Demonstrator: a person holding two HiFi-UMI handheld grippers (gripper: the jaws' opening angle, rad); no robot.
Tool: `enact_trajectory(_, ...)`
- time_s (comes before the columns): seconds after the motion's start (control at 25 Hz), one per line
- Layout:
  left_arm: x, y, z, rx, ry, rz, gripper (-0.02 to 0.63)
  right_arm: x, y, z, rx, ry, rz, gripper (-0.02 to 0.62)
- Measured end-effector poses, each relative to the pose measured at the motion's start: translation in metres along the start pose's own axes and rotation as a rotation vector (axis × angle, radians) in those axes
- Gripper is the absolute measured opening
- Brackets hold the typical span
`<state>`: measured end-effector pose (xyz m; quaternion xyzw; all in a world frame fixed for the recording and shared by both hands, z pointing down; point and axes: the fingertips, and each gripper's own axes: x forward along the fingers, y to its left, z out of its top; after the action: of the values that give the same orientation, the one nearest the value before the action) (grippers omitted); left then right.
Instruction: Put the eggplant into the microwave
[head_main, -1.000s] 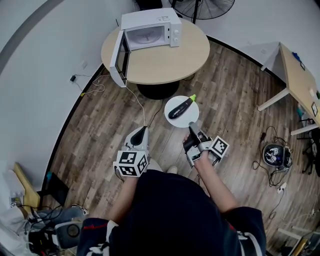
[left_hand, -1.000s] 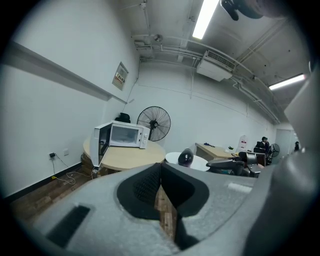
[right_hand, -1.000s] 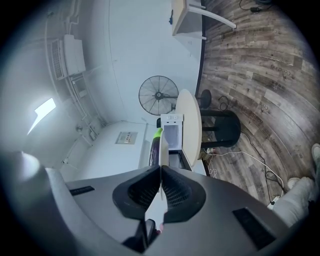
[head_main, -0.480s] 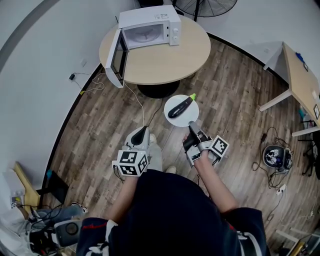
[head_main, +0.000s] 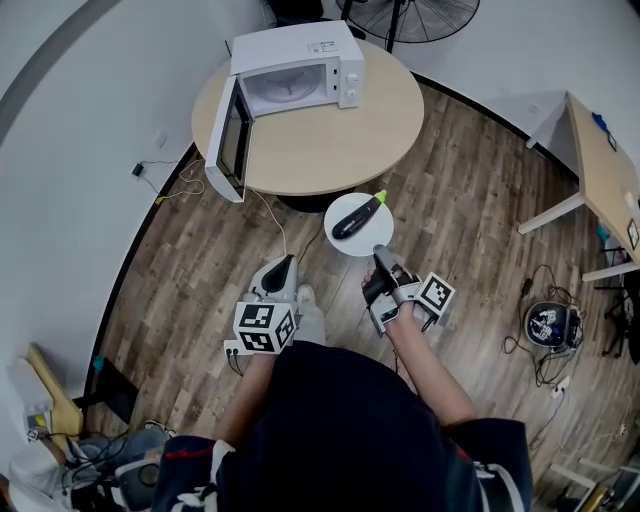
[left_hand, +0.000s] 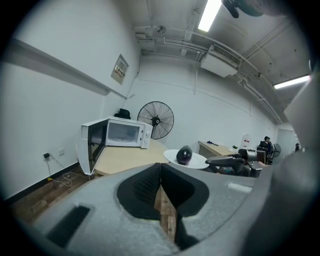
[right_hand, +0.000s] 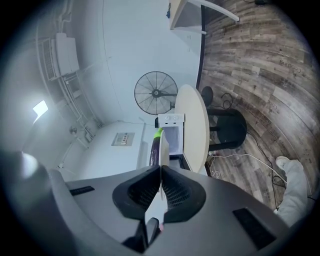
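Two grippers are held in front of the microwave (head_main: 296, 62), which stands door (head_main: 228, 138) open on a round table (head_main: 340, 130). The right gripper (head_main: 378, 251) is clamped on the rim of a white plate (head_main: 369, 236). The eggplant (head_main: 356, 215) lies on that plate, outside the microwave and short of it. The left gripper (head_main: 286, 260) has its jaws together, empty, farther from the microwave than the plate.

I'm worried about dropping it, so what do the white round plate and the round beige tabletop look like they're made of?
The white round plate is smooth, uniform white with a thin rim: ceramic or melamine, I cannot tell which. The round beige tabletop has a matte, light wood-look surface, probably laminate or veneer; any grain is too faint to confirm.
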<state>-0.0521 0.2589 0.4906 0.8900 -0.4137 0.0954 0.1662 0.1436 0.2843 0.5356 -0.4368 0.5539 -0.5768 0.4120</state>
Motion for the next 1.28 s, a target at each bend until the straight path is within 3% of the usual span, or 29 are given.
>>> enact_trajectory(0.68, 0.116, 0.116, 0.075, -0.001, 0.032, -0.055, 0.017, 0.168, 0.018, 0.031, 0.008, -0.04, -0.014, 0.018)
enact_trajectory(1.28, 0.188, 0.183, 0.103, -0.004, 0.052, -0.125, 0.017, 0.28, 0.018, 0.04, 0.0, -0.052, -0.029, 0.018)
